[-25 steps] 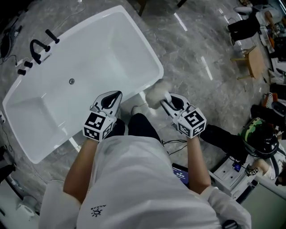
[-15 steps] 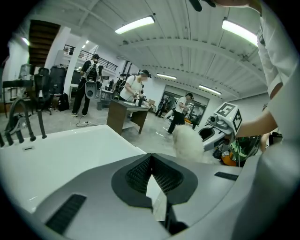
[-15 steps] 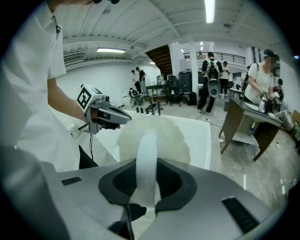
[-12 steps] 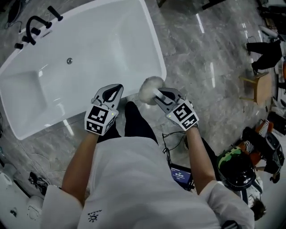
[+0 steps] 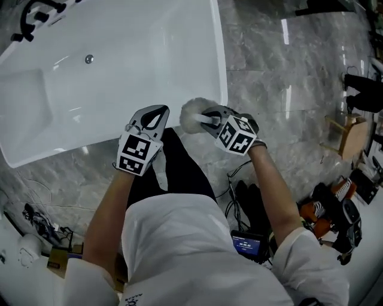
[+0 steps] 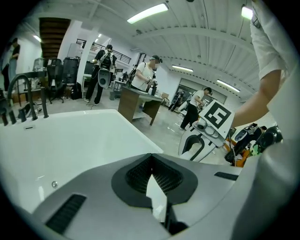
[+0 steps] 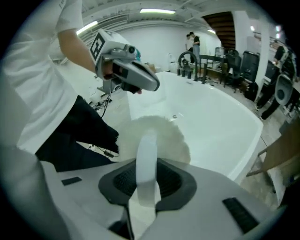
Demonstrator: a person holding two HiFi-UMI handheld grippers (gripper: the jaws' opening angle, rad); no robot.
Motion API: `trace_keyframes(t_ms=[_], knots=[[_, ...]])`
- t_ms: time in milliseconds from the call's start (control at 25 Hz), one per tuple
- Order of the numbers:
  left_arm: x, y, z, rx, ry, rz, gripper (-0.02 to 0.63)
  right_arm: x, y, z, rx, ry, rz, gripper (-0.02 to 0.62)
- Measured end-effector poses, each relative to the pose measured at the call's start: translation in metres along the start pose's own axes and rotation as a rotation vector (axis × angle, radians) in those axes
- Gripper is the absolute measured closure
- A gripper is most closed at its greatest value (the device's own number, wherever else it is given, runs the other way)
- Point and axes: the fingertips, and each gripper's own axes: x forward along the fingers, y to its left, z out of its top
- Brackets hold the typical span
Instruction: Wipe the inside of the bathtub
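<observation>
Head view: the white tub [image 5: 119,72] fills the upper left of the frame, on a grey marble floor [image 5: 281,77]. Its drain [image 5: 89,58] lies upper left of centre; a black faucet [image 5: 36,12] sits at the top left corner. The left gripper [image 5: 160,109] hangs at the tub's lower rim, tips pointing up. The right gripper [image 5: 206,116] is just right of it, pointing left, with a fluffy white brush [image 5: 192,113] at its tips. The brush head lies just below the rim near the tub's lower right corner, outside the basin.

Left gripper view: the jaws are closed tip to tip with nothing between them. The tub occupies the left half of the frame, with the faucet at far left. The right gripper shows right of centre. People [image 6: 143,75] stand by a desk [image 6: 138,103] in the background.

Right gripper view: the jaws are clamped on the brush's white handle [image 7: 146,164], which runs up the centre. The fluffy head sits just above them, overlapping the tub's near edge. The left gripper shows upper left.
</observation>
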Motion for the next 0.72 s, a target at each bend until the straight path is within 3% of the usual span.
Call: trace_keyframes(t_ms=[240,440,720], knots=[[0.024,0.015,-0.038,-0.027,0.056,0.015,0.597,0.048,-0.011,-0.030,-0.115,0.103,0.127,0.499],[0.045,0.046,-0.071,-0.068,0.079,0.029,0.597,0.086,-0.028,-0.027,-0.159,0.135,0.218,0.499],[0.066,0.055,-0.077,-0.085,0.082,0.025,0.597,0.106,-0.034,-0.034,-0.077,0.150,0.356,0.500]])
